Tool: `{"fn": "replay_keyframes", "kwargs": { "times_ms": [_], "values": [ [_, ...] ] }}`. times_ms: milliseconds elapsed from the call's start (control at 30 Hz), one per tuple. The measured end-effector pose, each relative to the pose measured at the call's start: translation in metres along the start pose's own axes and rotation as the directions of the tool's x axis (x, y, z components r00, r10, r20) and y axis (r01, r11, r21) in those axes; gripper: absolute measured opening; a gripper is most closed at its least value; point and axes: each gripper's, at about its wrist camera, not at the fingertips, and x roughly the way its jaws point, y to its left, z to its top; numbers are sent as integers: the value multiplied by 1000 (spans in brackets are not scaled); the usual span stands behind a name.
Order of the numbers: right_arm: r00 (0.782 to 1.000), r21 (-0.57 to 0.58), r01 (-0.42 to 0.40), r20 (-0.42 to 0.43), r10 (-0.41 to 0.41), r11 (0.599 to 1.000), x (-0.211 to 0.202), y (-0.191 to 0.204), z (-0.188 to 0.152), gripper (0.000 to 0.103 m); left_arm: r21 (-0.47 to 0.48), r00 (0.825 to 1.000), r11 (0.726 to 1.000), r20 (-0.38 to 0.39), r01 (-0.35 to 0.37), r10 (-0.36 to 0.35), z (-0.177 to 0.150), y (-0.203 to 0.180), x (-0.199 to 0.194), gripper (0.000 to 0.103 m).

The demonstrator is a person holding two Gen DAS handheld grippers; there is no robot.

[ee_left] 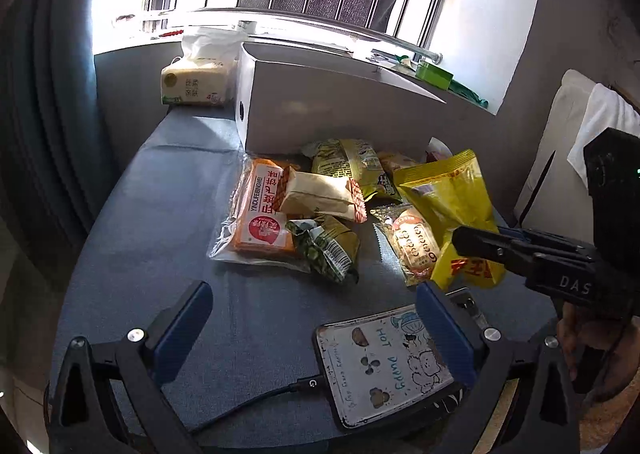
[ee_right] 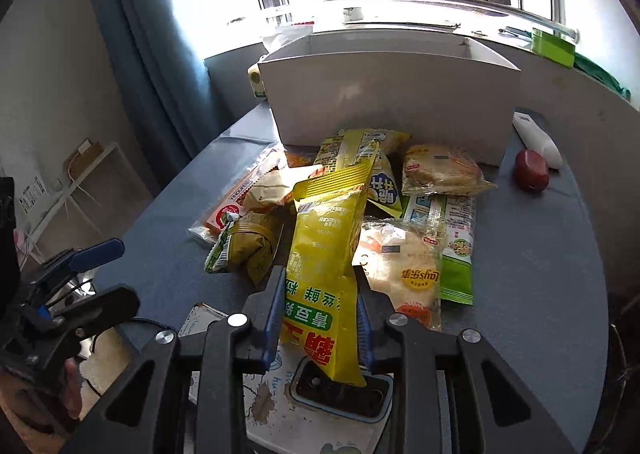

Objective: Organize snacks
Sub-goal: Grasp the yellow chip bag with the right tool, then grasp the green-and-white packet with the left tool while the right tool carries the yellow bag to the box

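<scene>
White box (ee_right: 392,101) sits at table's (ee_left: 160,213) far edge by the window. Snack pile (ee_left: 320,205) lies just in front. Right gripper (ee_right: 320,318) clamped on yellow bag (ee_right: 324,254), lifted over pile's near side. Left gripper (ee_left: 312,334) fingers apart, over phone (ee_left: 380,370) at near edge.

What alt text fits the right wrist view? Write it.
The right gripper is shut on a yellow bag, held above a phone. Behind lie mixed snacks on a blue table, before an open white box.
</scene>
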Motion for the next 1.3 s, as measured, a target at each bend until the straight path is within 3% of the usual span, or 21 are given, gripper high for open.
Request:
{"fn": "replay_keyframes", "kwargs": {
  "times_ms": [267, 367, 433, 467, 533, 567, 633, 833, 1067, 1200, 1300],
  "values": [
    [996, 117, -22, 92, 11, 993, -46, -32, -9, 34, 97, 993, 993, -89, -66, 75, 27, -19, 58, 103],
    [995, 124, -10, 103, -3, 992, -52, -36, -12, 34, 111, 991, 992, -118, -53, 66, 30, -15, 75, 101],
    [994, 133, -14, 107, 0, 991, -53, -39, -14, 34, 107, 992, 993, -106, -50, 62, 29, -11, 75, 88],
    [994, 134, -17, 105, 3, 991, -53, -40, -14, 34, 117, 994, 992, -96, -39, 51, 29, -11, 72, 60],
    [995, 132, -19, 103, 6, 991, -51, -41, -15, 34, 82, 995, 996, -95, 17, -9, 29, -7, 63, 57],
    [995, 133, -25, 101, 11, 991, -51, -42, -16, 34, 83, 996, 996, -89, 11, -4, 29, -6, 59, 51],
    [994, 141, -44, 103, 29, 989, -50, -44, -17, 34, 100, 997, 995, -72, 8, -1, 27, -6, 51, 50],
    [991, 151, -84, 114, 67, 985, -46, -45, -8, 34, 80, 997, 994, 24, 76, -78, 42, -5, 10, 50],
    [977, 140, -131, 184, 104, 982, -46, -54, 51, 34, 149, 983, 987, 166, 55, -80, 112, -11, -7, 50],
    [970, 149, -149, 212, 116, 978, -33, -64, 105, 34, 158, 973, 986, 213, 58, -91, 168, -8, 12, 50],
    [967, 172, -150, 231, 109, 974, -19, -74, 149, 34, 148, 975, 988, 211, 43, -74, 210, -4, 37, 50]
  ]
}}
